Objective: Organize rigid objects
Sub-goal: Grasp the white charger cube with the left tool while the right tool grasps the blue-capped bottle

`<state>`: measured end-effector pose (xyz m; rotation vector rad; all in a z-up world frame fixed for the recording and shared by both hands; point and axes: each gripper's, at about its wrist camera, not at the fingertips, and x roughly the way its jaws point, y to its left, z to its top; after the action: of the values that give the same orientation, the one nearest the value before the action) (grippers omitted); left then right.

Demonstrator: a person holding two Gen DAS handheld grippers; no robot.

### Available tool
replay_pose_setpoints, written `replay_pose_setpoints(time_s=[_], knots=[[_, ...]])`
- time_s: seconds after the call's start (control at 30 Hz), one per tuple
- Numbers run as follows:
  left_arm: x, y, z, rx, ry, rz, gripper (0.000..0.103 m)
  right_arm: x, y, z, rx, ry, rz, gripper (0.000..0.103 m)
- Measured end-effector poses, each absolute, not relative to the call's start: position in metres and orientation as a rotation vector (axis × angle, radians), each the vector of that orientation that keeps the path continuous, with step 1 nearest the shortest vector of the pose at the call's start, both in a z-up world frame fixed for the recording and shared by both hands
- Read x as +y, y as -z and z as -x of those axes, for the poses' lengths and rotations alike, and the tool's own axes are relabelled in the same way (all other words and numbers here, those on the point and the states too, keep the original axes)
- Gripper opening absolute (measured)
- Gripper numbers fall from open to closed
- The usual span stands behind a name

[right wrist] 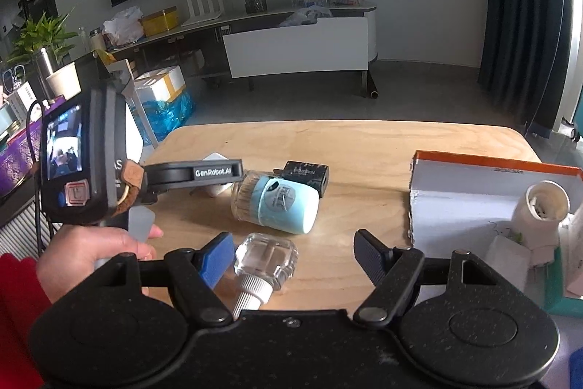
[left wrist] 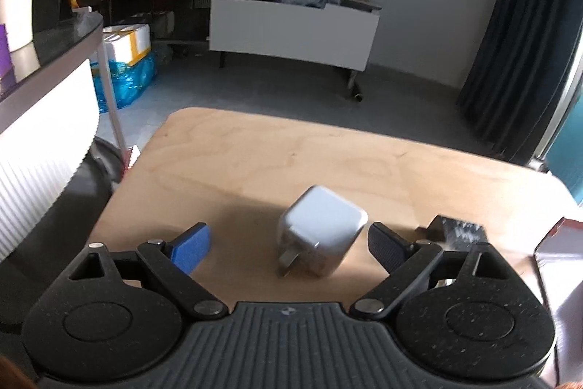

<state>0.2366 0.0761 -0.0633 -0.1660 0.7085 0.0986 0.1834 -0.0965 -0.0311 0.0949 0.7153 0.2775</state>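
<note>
Right at the bottom of the frame, the left tool (left wrist: 289,245) is standing wide around a white plug block (left wrist: 320,232) lying on the wooden bench (left wrist: 255,163). It is looking hard, smooth, maybe slippery; pinching its flat sides seems best. Low in the other view, the right tool (right wrist: 293,254) is gaping wide over a clear glass bottle (right wrist: 266,259), likely breakable.

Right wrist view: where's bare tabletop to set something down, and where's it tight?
Free: the far strip of the table behind the black charger, and the gap between the blue-capped jar and the open box. Crowded: the left-centre cluster of jar, charger, white charger, clear bottle, and inside the box.
</note>
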Motion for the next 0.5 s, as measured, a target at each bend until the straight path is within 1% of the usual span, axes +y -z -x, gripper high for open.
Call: replay_pose_setpoints(time_s=[0.07, 0.1, 0.17, 0.23, 0.27, 0.3, 0.5], knots=[[0.073, 0.066, -0.240, 0.706, -0.078, 0.138, 0.094, -0.094, 0.031, -0.187, 0.713, -0.283, -0.095, 0.087], [0.073, 0.067, -0.239, 0.694, -0.071, 0.130, 0.090, -0.093, 0.032, -0.188, 0.711, -0.286, -0.093, 0.087], [0.073, 0.066, -0.239, 0.681, -0.041, 0.132, 0.077, -0.090, 0.033, -0.192, 0.711, -0.283, -0.085, 0.087], [0.075, 0.064, -0.238, 0.677, -0.010, 0.149, 0.051, -0.087, 0.035, -0.197, 0.717, -0.281, -0.088, 0.087], [0.074, 0.063, -0.236, 0.678, -0.004, 0.151, 0.049, -0.086, 0.036, -0.200, 0.722, -0.283, -0.093, 0.087], [0.075, 0.062, -0.233, 0.675, -0.004, 0.150, 0.043, -0.084, 0.037, -0.202, 0.727, -0.288, -0.104, 0.087], [0.087, 0.059, -0.220, 0.674, 0.015, 0.212, 0.042, -0.067, 0.043, -0.216, 0.743, -0.314, -0.086, 0.089]])
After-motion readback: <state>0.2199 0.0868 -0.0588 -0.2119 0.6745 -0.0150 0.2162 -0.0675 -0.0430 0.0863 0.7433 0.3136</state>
